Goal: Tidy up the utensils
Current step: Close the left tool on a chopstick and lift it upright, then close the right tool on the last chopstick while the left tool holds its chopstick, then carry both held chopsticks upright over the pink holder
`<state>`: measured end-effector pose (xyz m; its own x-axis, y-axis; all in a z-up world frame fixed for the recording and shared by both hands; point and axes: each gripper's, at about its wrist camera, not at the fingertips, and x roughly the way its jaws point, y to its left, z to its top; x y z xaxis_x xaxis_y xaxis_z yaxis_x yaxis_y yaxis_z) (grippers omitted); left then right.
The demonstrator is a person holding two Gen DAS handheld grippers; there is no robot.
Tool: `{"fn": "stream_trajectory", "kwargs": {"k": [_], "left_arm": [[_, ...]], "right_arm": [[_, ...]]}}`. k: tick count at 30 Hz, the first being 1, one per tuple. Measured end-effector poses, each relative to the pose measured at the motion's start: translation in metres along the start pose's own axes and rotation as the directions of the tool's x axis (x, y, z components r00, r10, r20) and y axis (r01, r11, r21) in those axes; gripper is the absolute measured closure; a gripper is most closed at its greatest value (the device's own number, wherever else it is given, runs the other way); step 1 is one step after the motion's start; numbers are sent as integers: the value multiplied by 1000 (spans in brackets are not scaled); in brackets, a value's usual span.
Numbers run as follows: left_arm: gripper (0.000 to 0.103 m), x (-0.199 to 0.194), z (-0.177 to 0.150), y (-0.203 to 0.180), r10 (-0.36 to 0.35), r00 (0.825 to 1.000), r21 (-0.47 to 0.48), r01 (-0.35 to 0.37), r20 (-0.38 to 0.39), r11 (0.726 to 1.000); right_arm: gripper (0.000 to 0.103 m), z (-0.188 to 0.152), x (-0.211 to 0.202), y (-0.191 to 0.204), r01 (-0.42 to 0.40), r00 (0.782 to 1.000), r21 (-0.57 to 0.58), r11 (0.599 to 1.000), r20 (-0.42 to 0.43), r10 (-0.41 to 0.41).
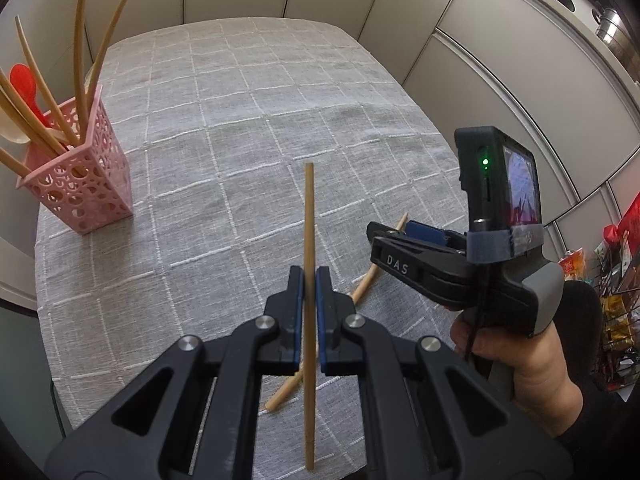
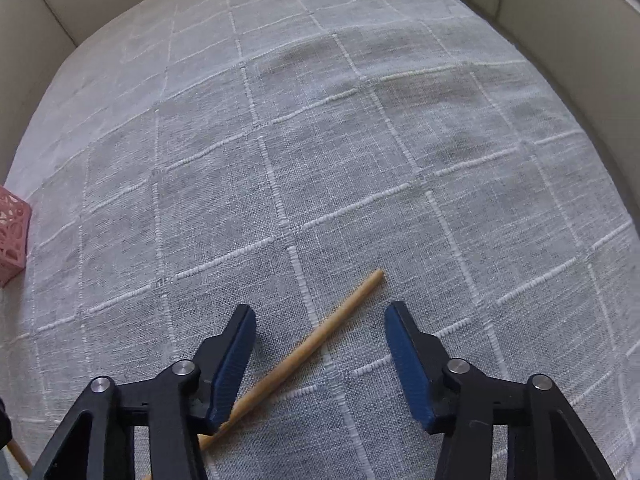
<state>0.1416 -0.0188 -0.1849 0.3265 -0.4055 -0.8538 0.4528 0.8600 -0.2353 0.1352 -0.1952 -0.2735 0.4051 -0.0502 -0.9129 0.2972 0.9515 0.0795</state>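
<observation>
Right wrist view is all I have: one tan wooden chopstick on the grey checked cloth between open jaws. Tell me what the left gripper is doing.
Observer: The left gripper is shut on a second tan wooden chopstick, held roughly upright above the grey checked tablecloth.
Operator: Report what is in the pink holder; I see only its corner.
Observer: The pink perforated plastic holder already holds several wooden chopsticks, a red spoon and a white spoon.
Operator: Confirm my gripper's position.
Observer: From the left wrist view, the right gripper hovers just over the far end of the loose chopstick on the cloth.
</observation>
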Motion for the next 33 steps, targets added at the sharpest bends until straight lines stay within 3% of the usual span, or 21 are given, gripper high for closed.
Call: {"fn": "stream_trajectory", "kwargs": {"k": [3,6,14,21,28,33], "left_arm": [[96,1,0,1,4,1000,-11,-3,1,1000],[96,0,1,2,9,1000,-17,-9,2,1000],[96,-4,2,14,36,999,-62,-34,21,997],[96,-21,6,28,95,991,-103,-85,90,991],[96,-59,17,35,169,962,-119,-146,216,982],[96,-106,26,49,213,922,-163,-167,324,972]], "right_arm": [[77,0,0,8,12,1000,-50,999,16,-11],[88,2,0,9,-15,1000,-64,998,10,16],[94,7,2,-2,-137,990,-54,989,12,138],[98,11,-24,-1,-212,972,-73,975,87,218],[98,13,-72,0,-294,931,-123,948,190,313],[98,24,-119,8,-320,887,-209,924,278,370]]}}
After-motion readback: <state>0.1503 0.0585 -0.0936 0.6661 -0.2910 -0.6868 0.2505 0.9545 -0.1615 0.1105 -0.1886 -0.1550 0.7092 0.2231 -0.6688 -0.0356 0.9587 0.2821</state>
